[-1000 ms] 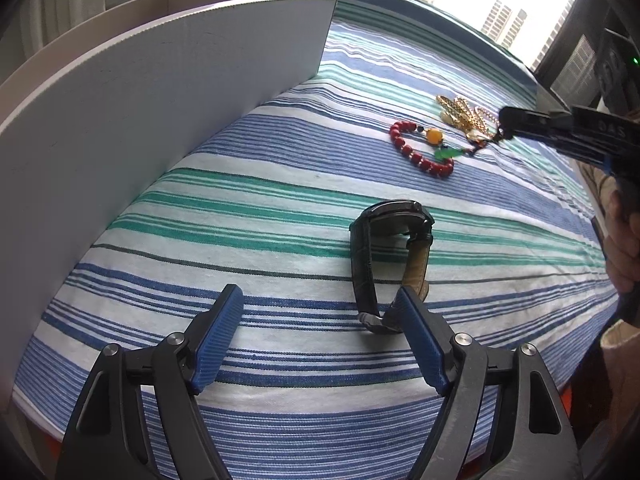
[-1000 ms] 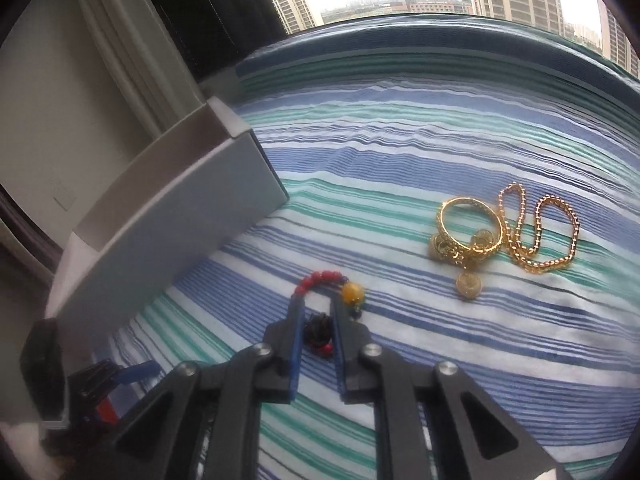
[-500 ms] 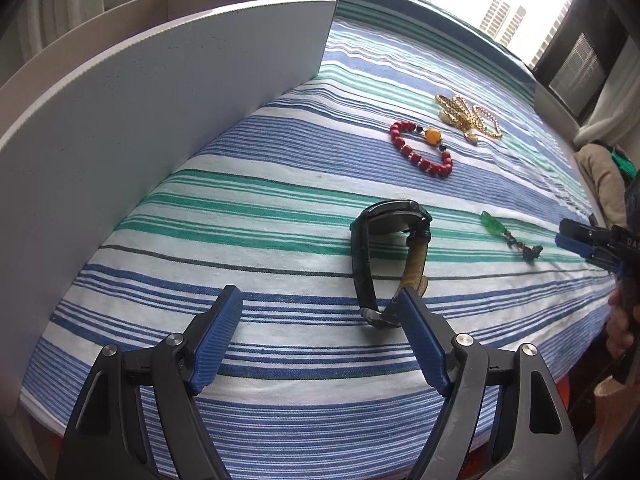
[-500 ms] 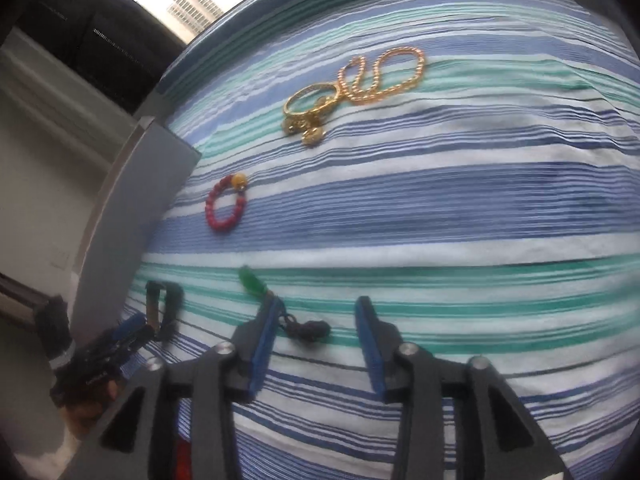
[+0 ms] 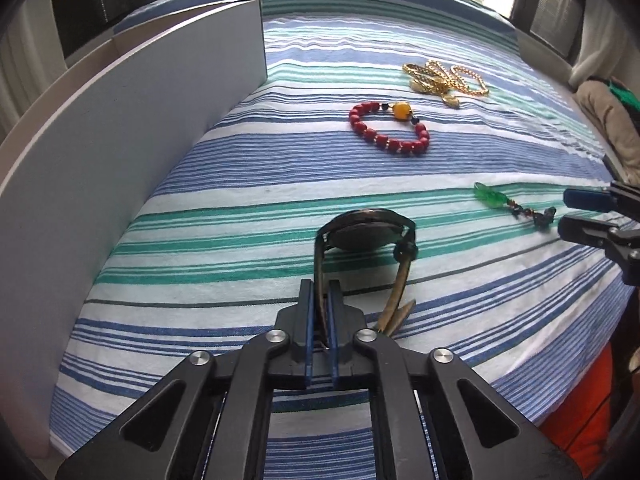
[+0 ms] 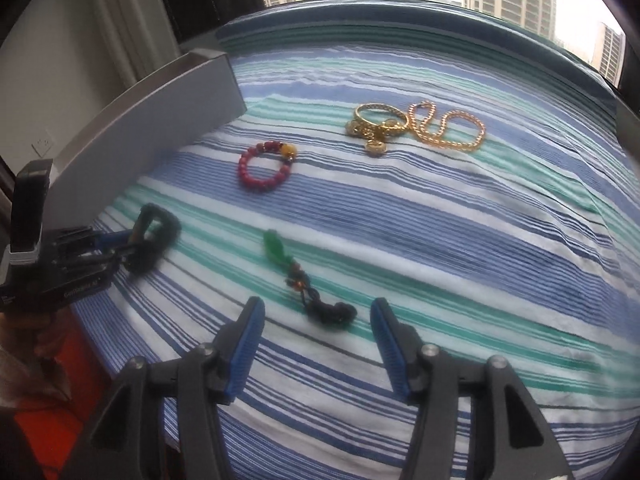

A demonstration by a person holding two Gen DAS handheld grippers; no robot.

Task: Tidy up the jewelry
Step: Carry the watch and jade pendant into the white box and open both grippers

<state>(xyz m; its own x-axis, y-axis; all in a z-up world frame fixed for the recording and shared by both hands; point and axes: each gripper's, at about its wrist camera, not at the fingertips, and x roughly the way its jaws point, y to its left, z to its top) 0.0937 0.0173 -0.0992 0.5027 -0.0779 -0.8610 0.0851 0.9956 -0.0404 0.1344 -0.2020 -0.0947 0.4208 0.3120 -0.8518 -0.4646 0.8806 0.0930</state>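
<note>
Lengthwise away from the left hand-held gripper (image 5: pixel 320 300), watch (image 5: pixel 366 232) on edge.

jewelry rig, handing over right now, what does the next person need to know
Left gripper: fingers shut on the watch strap.
Right gripper: open, empty, green pendant lying just ahead of it on the striped cloth.
Red bead bracelet, gold bangle and gold chain lie loose farther back.
White box: nothing seen going in yet.
Left: every piece still to stow.
</note>
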